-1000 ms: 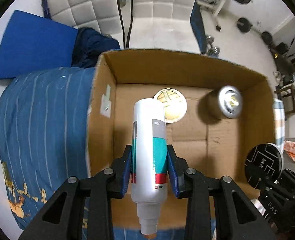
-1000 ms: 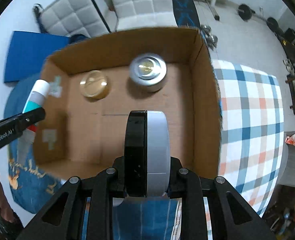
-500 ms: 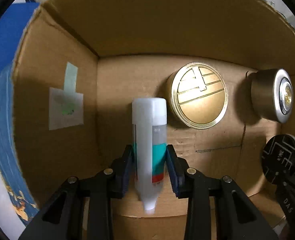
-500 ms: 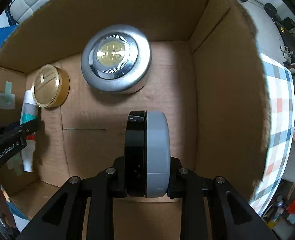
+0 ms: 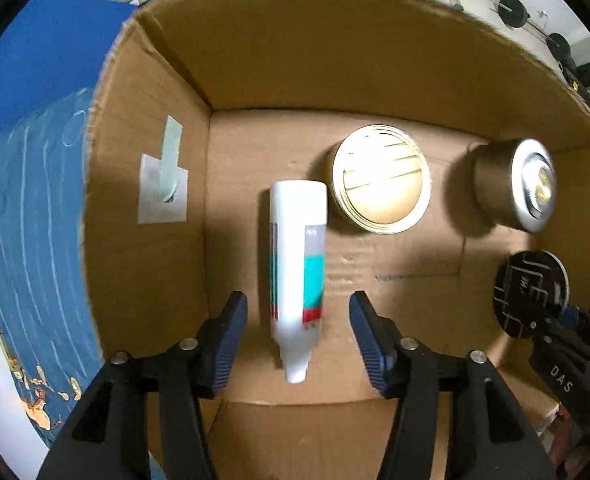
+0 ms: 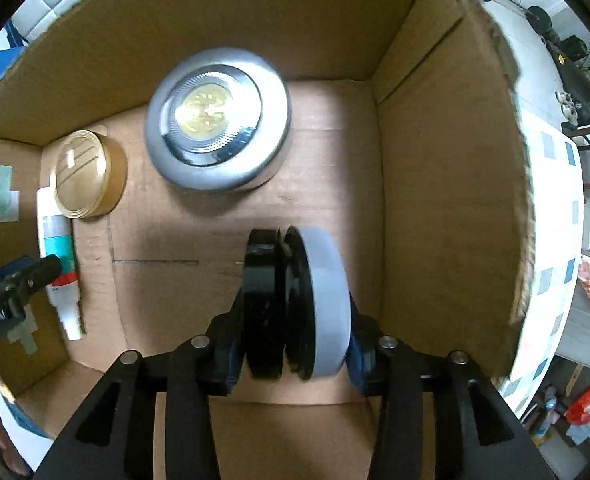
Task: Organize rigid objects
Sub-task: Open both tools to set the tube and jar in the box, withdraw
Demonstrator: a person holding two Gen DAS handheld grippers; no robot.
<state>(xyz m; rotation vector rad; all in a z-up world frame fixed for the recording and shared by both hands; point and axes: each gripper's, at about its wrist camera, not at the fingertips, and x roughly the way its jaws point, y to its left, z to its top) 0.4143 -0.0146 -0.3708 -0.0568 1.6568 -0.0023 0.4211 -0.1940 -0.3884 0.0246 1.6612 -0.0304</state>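
Observation:
A white bottle with a teal and red label (image 5: 297,264) lies on the floor of the cardboard box (image 5: 279,60), next to a gold round tin (image 5: 379,179). My left gripper (image 5: 298,334) is open, its fingers apart on either side of the bottle's neck end, not touching it. My right gripper (image 6: 295,344) is shut on a black and grey round container (image 6: 295,304), held on edge low inside the box; its black and grey halves show a gap. A silver round tin (image 6: 217,118) stands at the back. The bottle (image 6: 57,256) also shows in the right wrist view.
The box wall (image 6: 447,200) rises close on the right of the right gripper. A taped paper patch (image 5: 163,188) is on the left wall. A blue patterned cloth (image 5: 27,240) lies outside on the left, a checked cloth (image 6: 555,216) on the right.
My left gripper has opened and let go of the bottle, which now lies on the box floor. My right gripper has gone lower into the box and the round container's halves have parted slightly.

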